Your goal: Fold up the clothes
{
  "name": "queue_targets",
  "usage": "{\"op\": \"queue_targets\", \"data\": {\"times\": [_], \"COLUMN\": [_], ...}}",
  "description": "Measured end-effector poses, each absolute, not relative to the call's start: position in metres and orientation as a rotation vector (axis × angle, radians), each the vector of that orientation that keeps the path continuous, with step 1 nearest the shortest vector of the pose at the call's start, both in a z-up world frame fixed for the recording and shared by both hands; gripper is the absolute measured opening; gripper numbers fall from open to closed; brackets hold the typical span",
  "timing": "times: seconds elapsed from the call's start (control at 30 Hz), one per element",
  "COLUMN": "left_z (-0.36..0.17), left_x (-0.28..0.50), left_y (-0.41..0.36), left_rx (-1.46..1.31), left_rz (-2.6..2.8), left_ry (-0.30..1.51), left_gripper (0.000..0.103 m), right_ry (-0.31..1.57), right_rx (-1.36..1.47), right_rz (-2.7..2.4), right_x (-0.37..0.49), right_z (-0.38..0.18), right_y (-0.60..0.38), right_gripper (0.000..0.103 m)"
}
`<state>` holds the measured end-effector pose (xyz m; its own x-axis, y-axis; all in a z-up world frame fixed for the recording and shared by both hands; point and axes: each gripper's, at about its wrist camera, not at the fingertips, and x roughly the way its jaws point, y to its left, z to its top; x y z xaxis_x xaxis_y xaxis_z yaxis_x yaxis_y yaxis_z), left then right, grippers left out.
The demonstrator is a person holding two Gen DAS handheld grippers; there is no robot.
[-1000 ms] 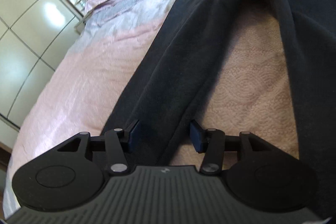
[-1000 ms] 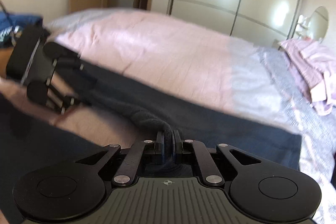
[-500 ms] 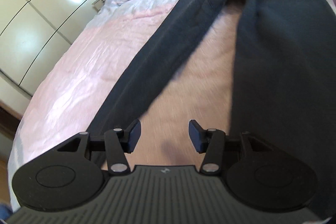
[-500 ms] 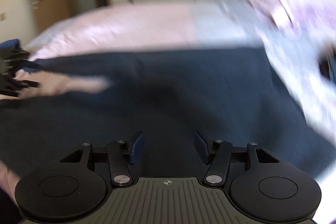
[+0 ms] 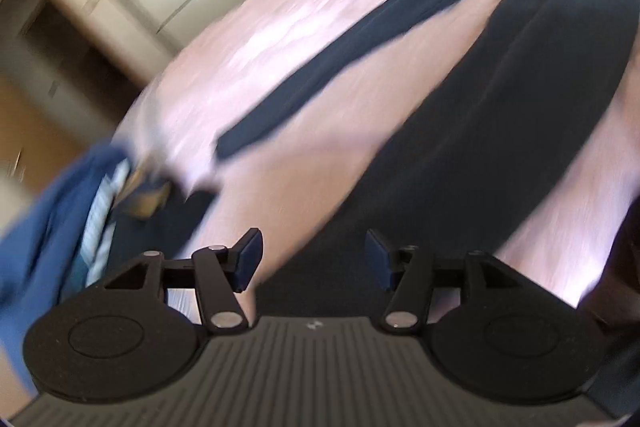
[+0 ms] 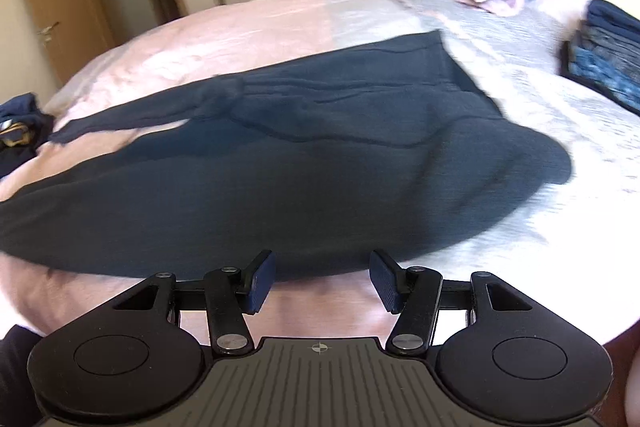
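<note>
Dark knit trousers lie limp and light across the bed; pinch a leg's cuff. Your right tool gapes empty; your left tool is opening, empty too.

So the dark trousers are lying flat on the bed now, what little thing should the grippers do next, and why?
Probably bring the right gripper down onto the near edge of the dark trousers and pinch it. Its jaws are apart and empty just short of that edge, and the legs are spread, not yet folded. The left gripper is opening, also empty.
</note>
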<state>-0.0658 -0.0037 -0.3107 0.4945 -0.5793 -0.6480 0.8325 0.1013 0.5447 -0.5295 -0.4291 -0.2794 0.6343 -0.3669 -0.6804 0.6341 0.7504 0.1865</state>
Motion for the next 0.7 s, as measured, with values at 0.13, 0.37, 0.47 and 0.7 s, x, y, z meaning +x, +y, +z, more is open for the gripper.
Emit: {"op": "queue_targets", "data": {"times": [0.13, 0.37, 0.47, 0.7], "left_z": [-0.324, -0.321, -0.332, -0.359], "left_x": [-0.040, -0.074, -0.099, -0.128], "left_y": [0.033, 0.044, 0.037, 0.021], "left_rx": [0.972, 0.990, 1.071, 1.172], "left_rz": [-0.990, -1.112, -1.170, -1.144], "left_ry": [0.416, 0.259, 0.161, 0.093], "left_gripper": [0.053, 0.055, 0.059, 0.059], "right_ry": [0.670, 0.685, 0.686, 0.891], "right_rx": [0.420, 0.335, 0.275, 0.011], "right_rz": [-0.520, -0.409, -0.395, -0.526], "right_x": [-0.507, -0.457, -0.450, -0.468], "right_z": [-0.284, -0.271, -0.264, -0.272], "right_y": [-0.413, -0.384, -0.372, -0.362], "right_gripper": [0.056, 0.056, 0.056, 0.056]}}
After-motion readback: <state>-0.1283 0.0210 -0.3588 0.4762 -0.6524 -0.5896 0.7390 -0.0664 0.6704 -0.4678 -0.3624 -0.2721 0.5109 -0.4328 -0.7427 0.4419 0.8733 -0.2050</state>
